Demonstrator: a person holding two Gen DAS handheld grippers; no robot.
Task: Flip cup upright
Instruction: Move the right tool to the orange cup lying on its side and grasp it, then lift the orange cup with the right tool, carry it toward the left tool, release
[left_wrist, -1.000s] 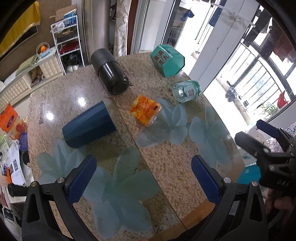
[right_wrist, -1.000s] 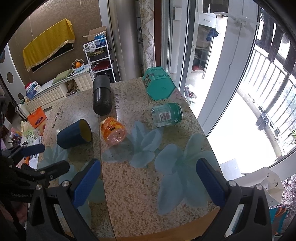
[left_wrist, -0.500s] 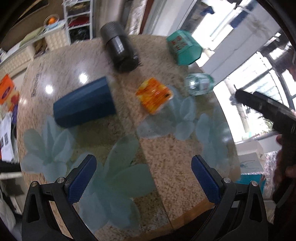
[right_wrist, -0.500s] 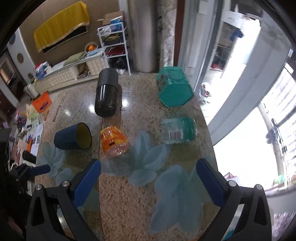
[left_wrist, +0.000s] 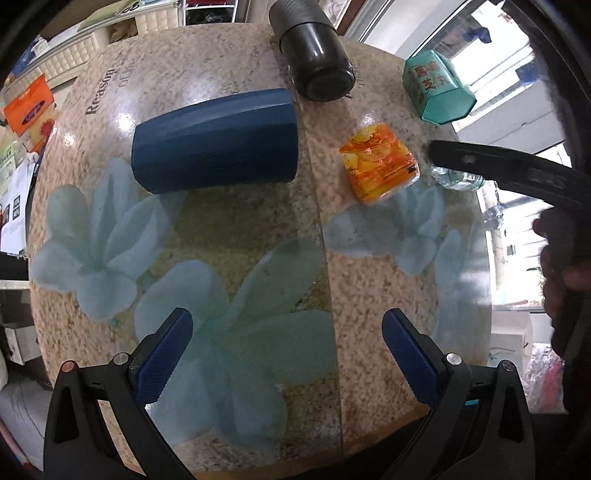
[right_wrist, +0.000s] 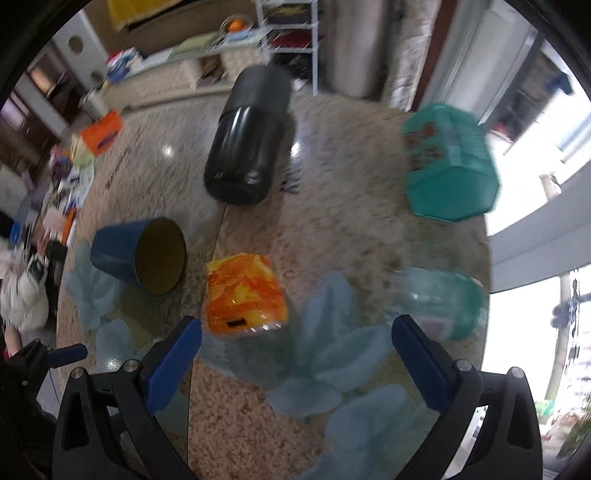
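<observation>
Cup (left_wrist: 216, 140), dark blue and ribbed, lies on its side on the speckled worktop (left_wrist: 258, 229), well ahead of the left gripper (left_wrist: 283, 356) and a little to the left of its centre line; in the right wrist view the same cup (right_wrist: 138, 254) shows its open mouth turned toward the camera, ahead and to the left of the right gripper (right_wrist: 295, 363). Both grippers stand wide open, blue-padded fingers far apart, with nothing between them and nothing touching them. The left gripper hangs over a pale blue flower print on the worktop. The right gripper hovers just behind an orange packet (right_wrist: 243, 297) and a clear jar with a green lid (right_wrist: 439, 301), which is blurred. Beyond the cup lies a black cylinder (left_wrist: 314, 51) on its side, near the cup's far end but apart from it as far as can be seen. A teal hexagonal box (left_wrist: 436, 90) lies farther right, near the worktop's edge.
</observation>
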